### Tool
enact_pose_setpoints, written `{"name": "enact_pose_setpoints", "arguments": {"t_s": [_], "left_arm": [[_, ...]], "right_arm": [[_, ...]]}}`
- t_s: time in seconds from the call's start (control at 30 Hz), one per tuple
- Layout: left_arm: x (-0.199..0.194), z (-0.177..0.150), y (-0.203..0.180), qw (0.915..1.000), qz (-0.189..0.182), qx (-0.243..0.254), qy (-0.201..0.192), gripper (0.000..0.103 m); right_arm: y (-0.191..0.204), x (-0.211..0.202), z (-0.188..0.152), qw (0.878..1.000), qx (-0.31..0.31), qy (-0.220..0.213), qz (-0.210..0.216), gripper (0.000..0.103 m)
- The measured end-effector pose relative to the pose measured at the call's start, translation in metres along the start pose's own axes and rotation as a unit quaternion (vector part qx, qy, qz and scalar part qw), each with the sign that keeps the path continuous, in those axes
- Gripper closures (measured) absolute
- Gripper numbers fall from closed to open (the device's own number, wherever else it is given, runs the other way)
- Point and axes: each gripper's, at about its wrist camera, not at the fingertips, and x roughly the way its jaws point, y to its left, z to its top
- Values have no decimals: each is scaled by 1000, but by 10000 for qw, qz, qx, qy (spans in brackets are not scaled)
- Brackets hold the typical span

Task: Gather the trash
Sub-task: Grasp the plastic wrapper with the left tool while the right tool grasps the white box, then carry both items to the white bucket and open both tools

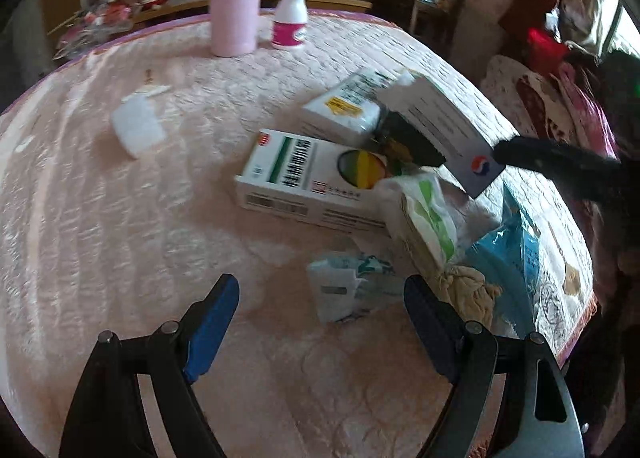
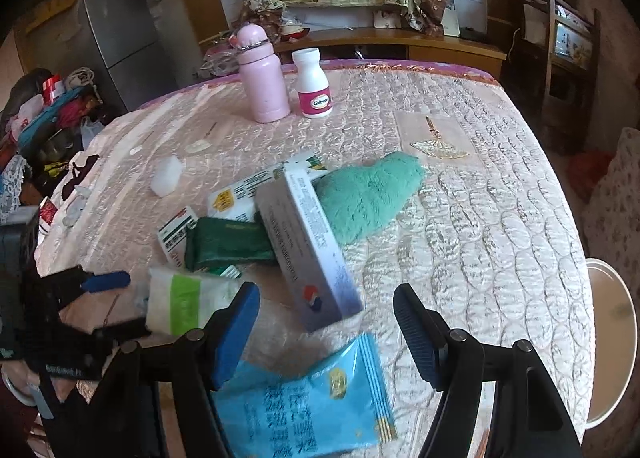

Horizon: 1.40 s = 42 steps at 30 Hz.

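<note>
hovering left hand-held gripper (image 1: 320, 298) agape over crumpled wrapper (image 1: 344, 290), right hand-held gripper (image 2: 326, 306) agape, blue packet (image 2: 312, 406) near table edge (image 2: 576, 378)

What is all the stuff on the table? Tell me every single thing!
Water bottle: 1, pink, far side of the table.
Pill bottle: 1, white with pink label, right beside the water bottle.
Medicine boxes: 3, mostly white, piled mid-table; the purple-white box sits tilted on top.
Green packet: 1, dark green, in the pile.
Fluffy cloth: 1, teal, behind the boxes.
Tissue pack: 1, white and green, near edge.
Blue packet: 1, near edge.
Crumpled wrapper: 1, white-teal, near edge.
White block: 1, off alone.
Tablecloth: 1, pink quilted.
Left gripper: open, empty.
Right gripper: open, empty.
</note>
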Motion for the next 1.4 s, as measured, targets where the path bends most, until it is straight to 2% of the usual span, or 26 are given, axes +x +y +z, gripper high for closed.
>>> {"name": "enact_pose_setpoints", "arguments": {"t_s": [0.03, 0.07, 0.17, 0.2, 0.23, 0.3, 0.33, 0.4, 0.53, 0.7, 0.8, 1.13, 1.4], "left_arm": [[4, 1, -2, 9999, -108, 46, 83, 45], [6, 1, -3, 9997, -175, 57, 145, 55], [8, 2, -2, 9996, -247, 47, 131, 78], [8, 1, -1, 9994, -312, 0, 159, 81], [6, 1, 0, 9995, -296, -30, 138, 83], [1, -2, 3, 9997, -210, -60, 93, 85], [-5, -4, 6, 9998, -144, -96, 36, 86], [-16, -4, 15, 9998, -3, -190, -60, 86], [-45, -2, 30, 9983, 218, -416, -340, 87], [-81, 8, 26, 9948, 478, -434, -794, 87], [-91, 16, 20, 9943, 350, -415, -918, 87], [-81, 46, -66, 9947, -84, -102, -1018, 87], [-54, 71, -145, 9950, -132, 168, -980, 87]], "right_arm": [[-1, 4, 3, 10000, -7, 26, -4, 30], [-1, 9, 5, 10000, -21, 55, -13, 30], [-1, 28, 14, 9997, -95, 209, -51, 30], [-1, 32, 15, 9996, -117, 237, -36, 40], [1, 36, 16, 9995, -156, 257, -8, 64], [4, 41, 16, 9993, -178, 280, 179, 69], [6, 41, 16, 9993, -218, 258, 181, 77], [11, 37, 15, 9989, -343, 191, 236, 84], [12, 12, 16, 9988, -333, -165, 312, 84], [3, -20, 17, 9979, -180, -475, 413, 84], [-2, -39, 13, 9972, -118, -613, 408, 84], [-34, -76, -8, 9963, 114, -830, 188, 84], [-78, -92, -26, 9951, 427, -885, -106, 84]]}}
